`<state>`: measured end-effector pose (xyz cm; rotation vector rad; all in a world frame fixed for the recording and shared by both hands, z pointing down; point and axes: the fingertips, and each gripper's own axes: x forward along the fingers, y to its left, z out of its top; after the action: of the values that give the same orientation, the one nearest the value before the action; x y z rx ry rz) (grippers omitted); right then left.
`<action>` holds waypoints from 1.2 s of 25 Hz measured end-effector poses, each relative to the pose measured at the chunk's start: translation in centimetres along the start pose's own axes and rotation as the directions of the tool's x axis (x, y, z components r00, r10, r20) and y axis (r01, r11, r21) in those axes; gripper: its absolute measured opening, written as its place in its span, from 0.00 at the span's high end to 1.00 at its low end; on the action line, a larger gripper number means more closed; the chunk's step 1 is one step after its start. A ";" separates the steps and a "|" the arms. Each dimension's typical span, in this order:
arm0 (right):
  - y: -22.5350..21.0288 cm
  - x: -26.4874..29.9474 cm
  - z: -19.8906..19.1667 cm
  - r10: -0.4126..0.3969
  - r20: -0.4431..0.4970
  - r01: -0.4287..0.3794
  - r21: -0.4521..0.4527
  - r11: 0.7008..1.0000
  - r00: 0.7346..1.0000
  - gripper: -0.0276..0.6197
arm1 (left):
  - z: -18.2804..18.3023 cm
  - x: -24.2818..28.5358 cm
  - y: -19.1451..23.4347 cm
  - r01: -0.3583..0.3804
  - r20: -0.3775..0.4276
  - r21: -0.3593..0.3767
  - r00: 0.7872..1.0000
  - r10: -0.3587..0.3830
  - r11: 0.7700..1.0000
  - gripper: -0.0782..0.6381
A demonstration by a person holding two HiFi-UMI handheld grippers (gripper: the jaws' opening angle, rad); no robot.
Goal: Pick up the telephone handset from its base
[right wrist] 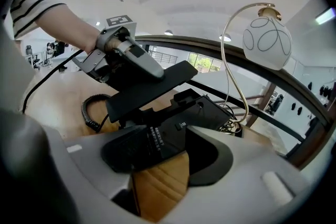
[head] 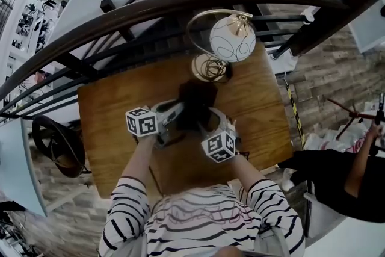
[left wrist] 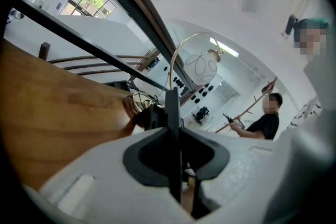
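A black telephone base [right wrist: 202, 110] sits mid-table on the wooden table [head: 114, 141]. The black handset [right wrist: 144, 89] hangs tilted just above the base, and its coiled cord [right wrist: 90, 111] trails down to the wood on the left. My left gripper [head: 171, 118] is shut on the handset, which shows edge-on as a thin black slab [left wrist: 171, 107] between its jaws. My right gripper [right wrist: 163, 162] stands wide at the base's near edge. The base's near corner lies between its jaws, and I see no pad pressing on it.
A brass arc lamp with a white globe [head: 233, 38] stands at the table's far edge, just behind the telephone. Dark curved railings [head: 180, 3] run behind the table. A person in black [head: 340, 180] is off the table's right side.
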<state>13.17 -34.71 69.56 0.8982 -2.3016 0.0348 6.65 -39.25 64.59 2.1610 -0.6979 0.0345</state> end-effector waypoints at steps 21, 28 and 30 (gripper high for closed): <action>1.5 -10.2 8.2 -0.231 0.188 0.180 0.254 0.950 0.955 0.79 | 1.4 -10.0 -6.1 0.045 0.144 0.055 0.988 -0.052 0.998 0.79; 4.2 -12.5 8.9 -0.299 0.209 0.228 0.305 0.925 0.931 0.89 | -0.3 -13.1 -7.1 0.069 0.147 0.076 0.986 -0.079 0.995 0.79; 4.7 -13.0 9.1 -0.314 0.211 0.238 0.319 0.917 0.926 0.91 | -0.5 -13.6 -7.5 0.077 0.142 0.084 0.986 -0.089 0.993 0.79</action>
<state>12.23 -25.60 55.72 1.4533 -2.4196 0.1412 -1.05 -28.81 55.94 2.2829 -0.6982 -0.1434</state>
